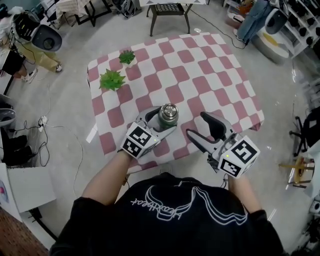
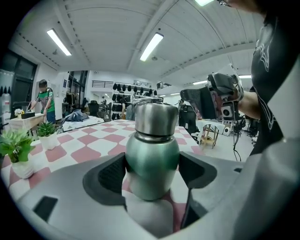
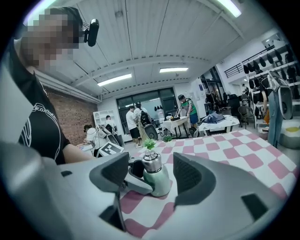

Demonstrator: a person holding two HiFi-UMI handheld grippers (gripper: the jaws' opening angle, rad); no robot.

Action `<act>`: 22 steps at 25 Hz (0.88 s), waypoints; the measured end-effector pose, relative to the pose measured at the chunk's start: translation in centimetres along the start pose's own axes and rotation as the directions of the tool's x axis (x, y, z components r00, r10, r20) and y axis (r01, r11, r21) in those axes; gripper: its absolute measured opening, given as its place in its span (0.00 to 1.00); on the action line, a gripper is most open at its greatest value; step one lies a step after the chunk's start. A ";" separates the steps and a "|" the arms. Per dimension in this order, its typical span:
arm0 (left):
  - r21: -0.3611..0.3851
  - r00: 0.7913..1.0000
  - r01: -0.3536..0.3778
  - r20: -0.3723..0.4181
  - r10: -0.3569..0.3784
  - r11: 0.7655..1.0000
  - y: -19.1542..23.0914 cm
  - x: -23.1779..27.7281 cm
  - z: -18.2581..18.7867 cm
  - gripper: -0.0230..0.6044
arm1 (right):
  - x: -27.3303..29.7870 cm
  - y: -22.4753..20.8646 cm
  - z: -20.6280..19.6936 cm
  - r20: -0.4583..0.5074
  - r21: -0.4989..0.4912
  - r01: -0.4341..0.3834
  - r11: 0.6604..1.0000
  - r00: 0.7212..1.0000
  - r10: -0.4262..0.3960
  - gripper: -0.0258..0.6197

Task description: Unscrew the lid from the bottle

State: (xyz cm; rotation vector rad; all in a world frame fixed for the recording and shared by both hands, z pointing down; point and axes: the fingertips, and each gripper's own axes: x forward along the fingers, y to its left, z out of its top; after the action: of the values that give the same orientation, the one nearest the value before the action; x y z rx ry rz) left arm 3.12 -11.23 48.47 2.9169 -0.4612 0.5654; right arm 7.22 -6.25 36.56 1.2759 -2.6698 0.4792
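A small green bottle (image 1: 168, 117) with a steel lid (image 1: 169, 111) stands upright near the front edge of the checked table (image 1: 210, 75). My left gripper (image 1: 161, 126) is shut on the bottle's green body (image 2: 152, 161), one pad on each side, below the lid (image 2: 156, 117). My right gripper (image 1: 197, 125) hovers open to the right of the bottle, apart from it, its jaws pointing toward it. In the right gripper view the bottle (image 3: 156, 176) shows beyond my open right gripper (image 3: 150, 176), held by the left gripper (image 3: 132, 180).
Two small potted plants (image 1: 112, 79) (image 1: 127, 56) stand at the table's far left. A dark stool (image 1: 169, 12) is beyond the table. Cables (image 1: 42, 122) lie on the floor at left. People stand at tables in the background (image 3: 185, 110).
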 end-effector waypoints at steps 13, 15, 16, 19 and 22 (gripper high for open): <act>-0.001 1.000 0.016 0.015 -0.016 1.000 0.1 0.1 0.1 0.60 | 6.5 -0.4 -1.5 -0.104 -0.119 -0.080 0.990 0.992 0.067 0.50; -0.001 1.000 0.015 0.014 -0.015 1.000 0.1 0.0 0.1 0.60 | 7.4 -0.3 -2.0 -0.124 -0.146 -0.085 0.986 0.990 0.067 0.50; 0.000 1.000 0.015 0.014 -0.015 1.000 0.1 0.0 0.1 0.60 | 7.8 -0.3 -2.2 -0.130 -0.156 -0.088 0.984 0.989 0.067 0.49; 0.003 1.000 0.016 0.015 -0.016 1.000 0.1 0.0 0.1 0.60 | 8.7 0.2 -2.6 -0.146 -0.189 -0.101 0.977 0.986 0.074 0.48; 0.004 1.000 0.011 0.014 -0.011 1.000 0.2 0.1 0.1 0.60 | 9.3 0.5 -2.9 -0.162 -0.233 -0.111 0.966 0.984 0.074 0.47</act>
State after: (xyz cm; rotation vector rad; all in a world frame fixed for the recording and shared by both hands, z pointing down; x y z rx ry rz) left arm 3.15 -11.43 48.42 2.9268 -0.4458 0.5455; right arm 0.93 -11.76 41.63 1.0080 -2.5725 0.2416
